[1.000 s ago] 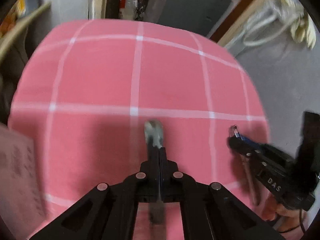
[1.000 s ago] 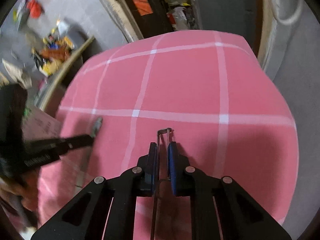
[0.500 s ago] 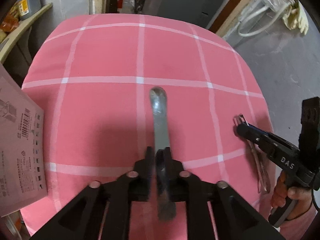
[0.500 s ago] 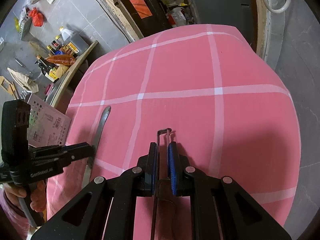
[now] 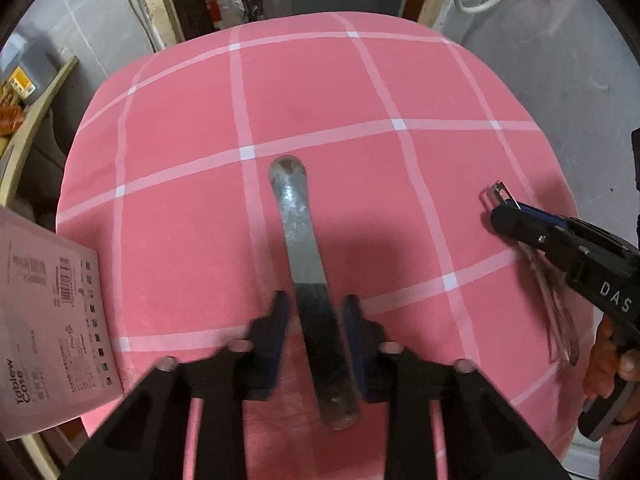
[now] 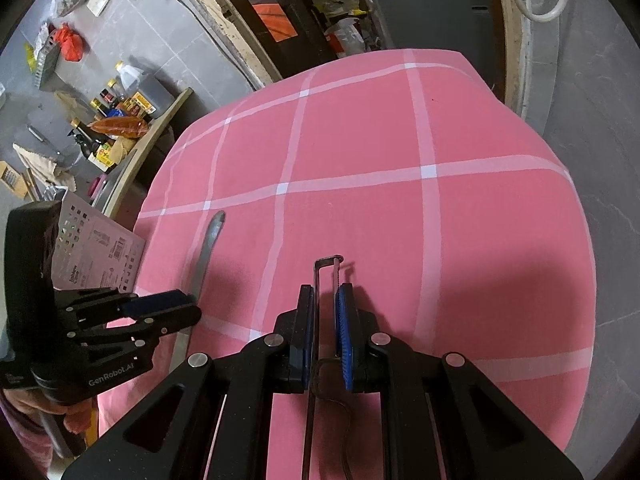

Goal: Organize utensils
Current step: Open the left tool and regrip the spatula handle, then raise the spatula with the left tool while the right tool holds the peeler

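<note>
Pink checked tablecloth (image 5: 360, 92) covers the table; a printed box (image 5: 52, 320) overhangs its left edge. Left gripper (image 5: 316, 312) has just narrowed slightly, jaws apart and clear of the knife (image 5: 298, 240) lying between them. Right gripper (image 6: 325, 320) clamps a wire peeler (image 6: 326, 268) near the right edge. Pulling back could snag the knife. The peeler's handle is hidden.

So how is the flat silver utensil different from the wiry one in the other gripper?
The flat silver utensil is a broad, solid strip; the wiry utensil is a thin bent loop. The flat one lies on the pink cloth between the left gripper's parted pads, let go; the right gripper grips the wiry one. Both are metal.
</note>
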Demonstrator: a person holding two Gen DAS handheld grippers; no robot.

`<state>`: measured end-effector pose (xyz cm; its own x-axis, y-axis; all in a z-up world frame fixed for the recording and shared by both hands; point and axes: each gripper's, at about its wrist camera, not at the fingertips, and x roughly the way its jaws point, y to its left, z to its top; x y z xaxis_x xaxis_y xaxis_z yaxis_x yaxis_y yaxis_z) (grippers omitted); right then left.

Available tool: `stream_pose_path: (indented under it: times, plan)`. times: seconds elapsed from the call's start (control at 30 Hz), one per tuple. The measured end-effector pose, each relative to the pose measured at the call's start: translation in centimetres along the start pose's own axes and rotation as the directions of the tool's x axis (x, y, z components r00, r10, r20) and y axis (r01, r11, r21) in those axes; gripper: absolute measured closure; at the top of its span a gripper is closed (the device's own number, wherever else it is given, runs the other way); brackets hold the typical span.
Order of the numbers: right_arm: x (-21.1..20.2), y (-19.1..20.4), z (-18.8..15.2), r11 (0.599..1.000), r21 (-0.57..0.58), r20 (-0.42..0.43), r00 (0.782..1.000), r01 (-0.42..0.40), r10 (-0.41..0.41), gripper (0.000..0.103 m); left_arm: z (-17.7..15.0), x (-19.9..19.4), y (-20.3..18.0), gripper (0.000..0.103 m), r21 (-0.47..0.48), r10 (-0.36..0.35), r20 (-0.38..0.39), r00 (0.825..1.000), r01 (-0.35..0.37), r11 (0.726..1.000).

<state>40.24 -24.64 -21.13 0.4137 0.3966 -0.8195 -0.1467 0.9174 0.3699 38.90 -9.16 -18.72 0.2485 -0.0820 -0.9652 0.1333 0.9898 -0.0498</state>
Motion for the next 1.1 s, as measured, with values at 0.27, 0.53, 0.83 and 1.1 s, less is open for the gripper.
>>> stream_pose_path:
  times: [0.27, 0.53, 0.83, 1.1]
  plan:
    - [-0.8, 1.0, -0.7, 0.999, -0.032, 0.007, 1.0, -0.024, 0.024, 0.092, -0.5, 0.0, 2.0, 0.102, -0.138, -0.249, 0.015, 0.968, 0.248, 0.959]
    - [-2.2, -0.6, -1.8, 1.0, -0.004, 0.008, 1.0, -0.024, 0.024, 0.092, -0.8, -0.1, 1.3, 0.102, -0.102, -0.333, 0.01, 0.943, 0.333, 0.938]
    - [-3.8, -1.5, -3.8, 0.998, 0.001, 0.047, 0.997, -0.068, 0.067, 0.092, -2.3, -1.5, 1.6, 0.086, 0.039, -0.146, 0.05, 0.988, 0.144, 0.989]
    - [-4.7, -1.6, -5.3, 0.996, 0.031, 0.066, 0.995, -0.08, 0.078, 0.092, -0.7, -0.9, -1.6, 0.058, 0.168, -0.098, -0.009, 0.995, 0.098, 0.981]
